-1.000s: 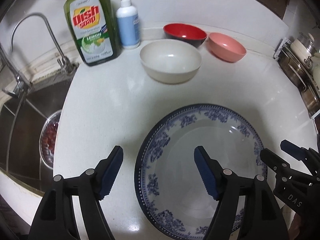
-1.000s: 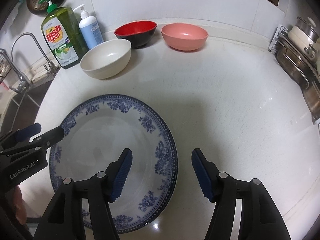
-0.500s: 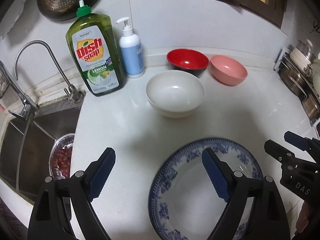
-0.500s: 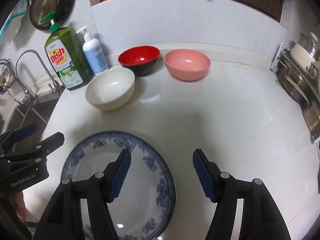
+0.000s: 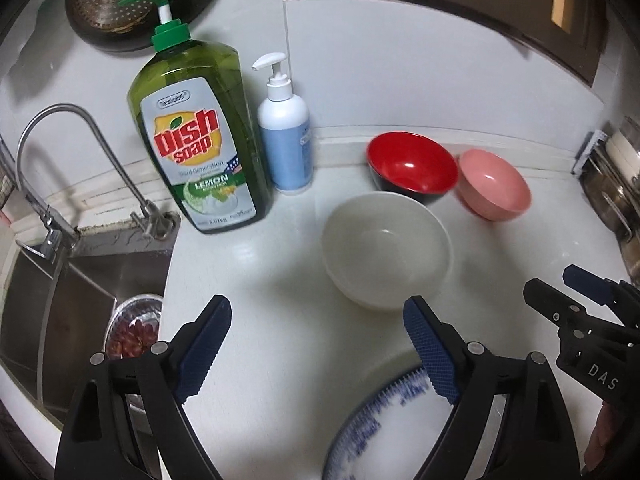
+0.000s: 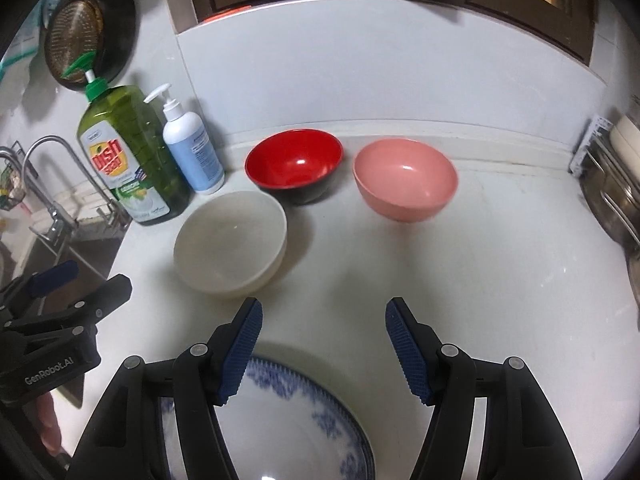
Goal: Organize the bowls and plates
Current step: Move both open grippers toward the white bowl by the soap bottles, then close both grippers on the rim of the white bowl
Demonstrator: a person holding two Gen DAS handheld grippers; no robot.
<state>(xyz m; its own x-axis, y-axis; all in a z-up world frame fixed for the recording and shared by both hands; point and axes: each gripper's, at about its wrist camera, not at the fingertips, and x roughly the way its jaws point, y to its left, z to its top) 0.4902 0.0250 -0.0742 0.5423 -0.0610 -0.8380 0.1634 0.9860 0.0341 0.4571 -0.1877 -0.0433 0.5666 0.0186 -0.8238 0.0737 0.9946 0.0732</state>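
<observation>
A blue-and-white patterned plate (image 5: 400, 432) (image 6: 288, 428) lies on the white counter near the front edge, partly under both grippers. A cream bowl (image 5: 386, 248) (image 6: 232, 240) stands beyond it. A red-and-black bowl (image 5: 412, 166) (image 6: 296, 168) and a pink bowl (image 5: 494, 184) (image 6: 406, 184) stand at the back by the wall. My left gripper (image 5: 320, 350) is open and empty, raised above the counter. My right gripper (image 6: 324, 352) is open and empty, raised above the plate's far rim.
A green dish soap bottle (image 5: 196, 140) (image 6: 128, 156) and a white pump bottle (image 5: 286, 132) (image 6: 192, 148) stand at the back left. A sink (image 5: 60, 300) with tap (image 5: 80, 152) lies left. Metal pots (image 5: 616, 192) (image 6: 612, 196) sit at the right edge.
Both grippers have lifted and pulled back from the plate, which has slid toward the bottom of both views. The bowls now sit nearer the middle. Both stay open.
</observation>
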